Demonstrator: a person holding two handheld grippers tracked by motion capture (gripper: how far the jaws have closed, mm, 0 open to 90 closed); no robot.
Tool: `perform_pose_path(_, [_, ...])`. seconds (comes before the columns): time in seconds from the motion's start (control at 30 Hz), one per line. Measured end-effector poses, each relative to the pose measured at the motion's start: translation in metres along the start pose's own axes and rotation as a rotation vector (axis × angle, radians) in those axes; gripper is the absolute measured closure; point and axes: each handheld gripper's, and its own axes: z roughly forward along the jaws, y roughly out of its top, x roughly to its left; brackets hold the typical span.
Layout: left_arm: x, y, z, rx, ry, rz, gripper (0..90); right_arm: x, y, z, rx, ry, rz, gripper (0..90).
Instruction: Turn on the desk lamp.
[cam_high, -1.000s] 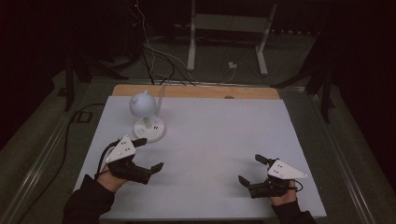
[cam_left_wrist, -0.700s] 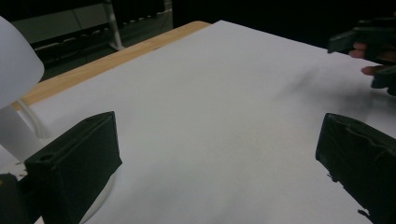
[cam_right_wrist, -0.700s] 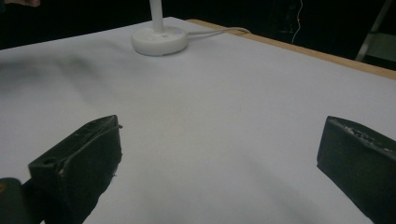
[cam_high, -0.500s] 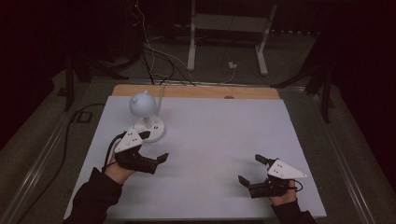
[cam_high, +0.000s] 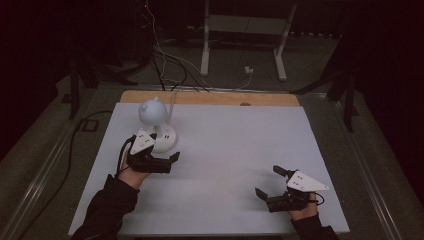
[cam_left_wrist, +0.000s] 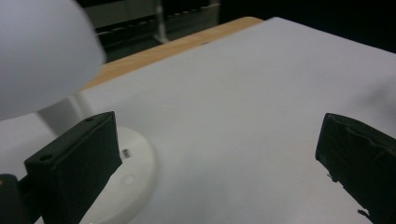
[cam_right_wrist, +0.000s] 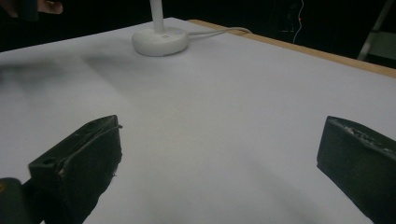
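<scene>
A small white desk lamp stands at the table's far left, with a round head (cam_high: 152, 110) over a disc base (cam_high: 167, 139). My left gripper (cam_high: 170, 162) is open just in front of the base, empty, its left jaw close beside the base rim. In the left gripper view the lamp head (cam_left_wrist: 42, 51) looms at upper left and the base (cam_left_wrist: 128, 170) sits behind the left jaw. My right gripper (cam_high: 267, 181) rests open and empty near the front right of the table. The right gripper view shows the lamp base (cam_right_wrist: 160, 41) far off, across bare white surface.
A white sheet (cam_high: 235, 145) covers the table, with a wooden strip (cam_high: 210, 98) along the far edge. The lamp's cord (cam_right_wrist: 219, 31) runs off the back. Cables and a metal stand's legs (cam_high: 240, 47) lie on the dark floor beyond.
My left gripper has moved forward and slightly right, up to the lamp base. The right gripper has stayed where it was.
</scene>
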Motion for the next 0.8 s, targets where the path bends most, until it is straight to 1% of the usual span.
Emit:
perform_pose_path(0.07, [0.002,-0.001,0.004,0.001,0.029,-0.005,0.4,0.000,0.000,0.000,-0.001,-0.001,-0.004,0.0])
perform_pose_path(0.1, [0.002,-0.001,0.004,0.001,0.029,-0.005,0.4,0.000,0.000,0.000,-0.002,-0.001,-0.004,0.0])
perform_pose_path(0.13, [0.003,-0.001,0.006,-0.003,0.033,-0.021,0.4,0.000,0.000,-0.001,-0.003,-0.002,-0.002,0.0])
perform_pose_path(0.2, [0.006,-0.002,0.009,-0.002,0.057,-0.051,0.4,0.000,0.000,-0.001,-0.004,-0.002,0.000,0.0])
perform_pose_path(0.23, [0.007,-0.002,0.010,-0.004,0.056,-0.067,0.4,0.000,0.000,-0.001,-0.003,-0.003,-0.001,0.0])
perform_pose_path(0.27, [0.008,-0.003,0.012,0.001,0.064,-0.078,0.4,-0.001,0.000,-0.001,-0.004,-0.002,0.000,0.0])
perform_pose_path(0.3, [0.009,-0.004,0.013,-0.003,0.068,-0.090,0.4,-0.001,0.000,-0.001,-0.004,-0.001,0.000,0.0])
perform_pose_path(0.37, [0.010,-0.004,0.014,-0.002,0.075,-0.095,0.4,-0.001,0.000,-0.001,-0.004,-0.001,0.001,0.0])
perform_pose_path(0.4, [0.010,-0.004,0.017,0.007,0.092,-0.107,0.4,-0.001,0.000,-0.001,-0.003,0.000,0.000,0.0])
perform_pose_path(0.43, [0.011,-0.004,0.018,0.012,0.102,-0.110,0.4,0.000,0.000,-0.001,-0.003,-0.001,-0.002,0.0])
perform_pose_path(0.47, [0.011,-0.004,0.018,0.012,0.102,-0.110,0.4,0.000,0.000,-0.001,-0.003,-0.001,-0.002,0.0])
perform_pose_path(0.5, [0.010,-0.005,0.020,0.021,0.117,-0.117,0.4,-0.001,0.000,-0.001,-0.004,-0.001,-0.001,0.0])
perform_pose_path(0.53, [0.010,-0.005,0.022,0.013,0.152,-0.138,0.4,-0.001,0.000,-0.001,-0.004,-0.001,0.000,0.0])
perform_pose_path(0.57, [0.010,-0.005,0.022,0.013,0.152,-0.138,0.4,-0.001,0.000,-0.001,-0.004,-0.001,0.000,0.0])
perform_pose_path(0.63, [0.009,-0.006,0.025,0.026,0.187,-0.144,0.4,-0.001,0.000,-0.001,-0.003,0.000,0.001,0.0])
perform_pose_path(0.67, [0.009,-0.006,0.026,0.026,0.182,-0.146,0.4,0.000,0.000,-0.001,-0.004,0.000,-0.001,0.0])
perform_pose_path(0.7, [0.008,-0.007,0.028,0.026,0.191,-0.152,0.4,-0.001,0.000,-0.001,-0.005,0.001,0.000,0.0])
perform_pose_path(0.77, [0.008,-0.008,0.029,0.031,0.190,-0.158,0.4,-0.001,0.000,-0.001,-0.005,0.001,0.003,0.0])
perform_pose_path(0.8, [0.007,-0.009,0.032,0.039,0.212,-0.174,0.5,-0.001,0.000,-0.001,-0.004,0.002,0.001,0.0])
